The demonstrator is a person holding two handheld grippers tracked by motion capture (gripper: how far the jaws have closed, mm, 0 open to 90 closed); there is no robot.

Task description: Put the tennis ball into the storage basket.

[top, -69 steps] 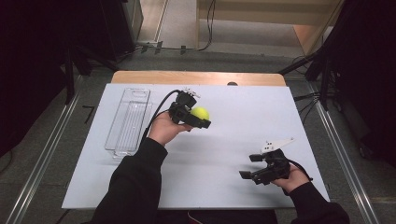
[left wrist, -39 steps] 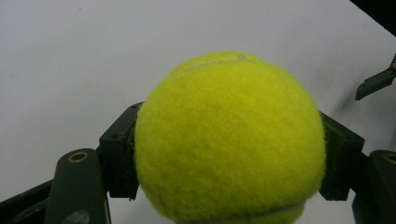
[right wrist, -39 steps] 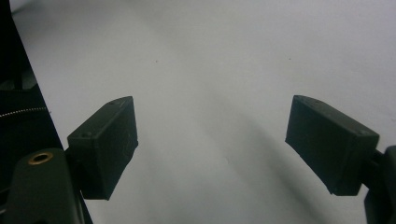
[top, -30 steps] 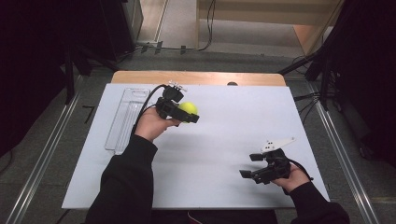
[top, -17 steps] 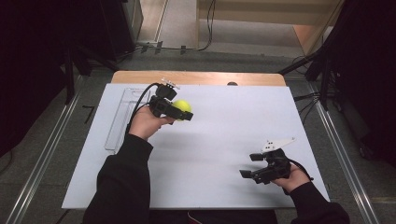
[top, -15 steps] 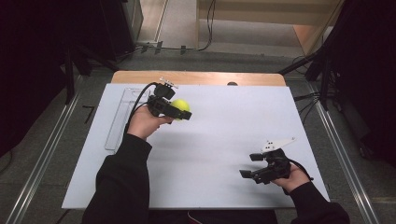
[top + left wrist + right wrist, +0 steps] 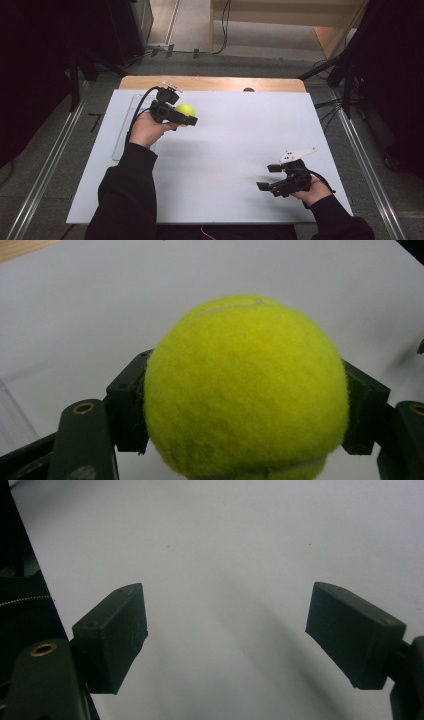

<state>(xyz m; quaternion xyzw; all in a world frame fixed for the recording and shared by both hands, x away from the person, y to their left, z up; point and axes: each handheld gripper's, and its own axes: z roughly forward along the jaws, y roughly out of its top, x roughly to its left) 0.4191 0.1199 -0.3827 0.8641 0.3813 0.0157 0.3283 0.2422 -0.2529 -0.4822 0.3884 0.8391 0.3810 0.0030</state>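
A yellow-green tennis ball [image 7: 184, 111] is held above the white table top [image 7: 240, 135] at the back left, with my left gripper [image 7: 188, 116] shut on it. In the left gripper view the tennis ball [image 7: 246, 387] sits pinched between both black pads [image 7: 127, 402]. My right gripper [image 7: 268, 177] rests low near the front right of the table, jaws wide apart and nothing between them. In the right gripper view its own pads [image 7: 112, 630] frame bare white surface.
A clear plastic tray [image 7: 125, 130] lies along the left side of the table, partly hidden by my left hand and forearm. A wooden strip [image 7: 210, 83] runs along the far edge. Metal rails [image 7: 45, 170] flank the table.
My left gripper has carried the tennis ball leftward and toward the far side, now beside the clear tray. The right gripper has stayed in place and open.
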